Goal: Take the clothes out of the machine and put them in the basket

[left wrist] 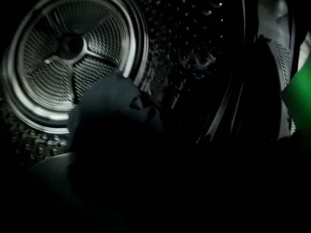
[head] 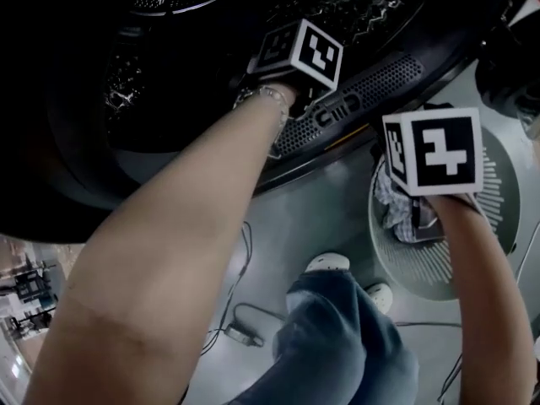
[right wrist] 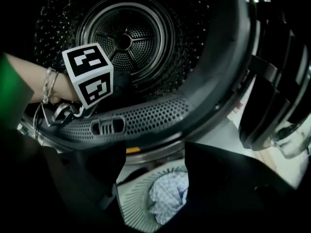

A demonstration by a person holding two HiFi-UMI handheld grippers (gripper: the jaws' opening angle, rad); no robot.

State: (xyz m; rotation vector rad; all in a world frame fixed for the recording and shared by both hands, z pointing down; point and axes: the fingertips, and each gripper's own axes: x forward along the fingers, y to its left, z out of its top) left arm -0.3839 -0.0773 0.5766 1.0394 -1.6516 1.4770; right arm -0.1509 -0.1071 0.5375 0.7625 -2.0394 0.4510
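Left claw (head: 297, 53) sits inside drum (left wrist: 194, 42); its state cannot be told. Dark garment (left wrist: 114, 113) lies at 5 o'clock of rear disc (left wrist: 73, 47). Right claw (right wrist: 155, 178) stands wide, empty, above basket (right wrist: 133, 203) holding checked garment (right wrist: 167, 195).

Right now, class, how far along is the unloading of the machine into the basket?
Done: a checked cloth lies in the basket. In hand: the left gripper reaches into the drum; the right gripper hangs open and empty above the basket. Left: a dark garment in the drum.
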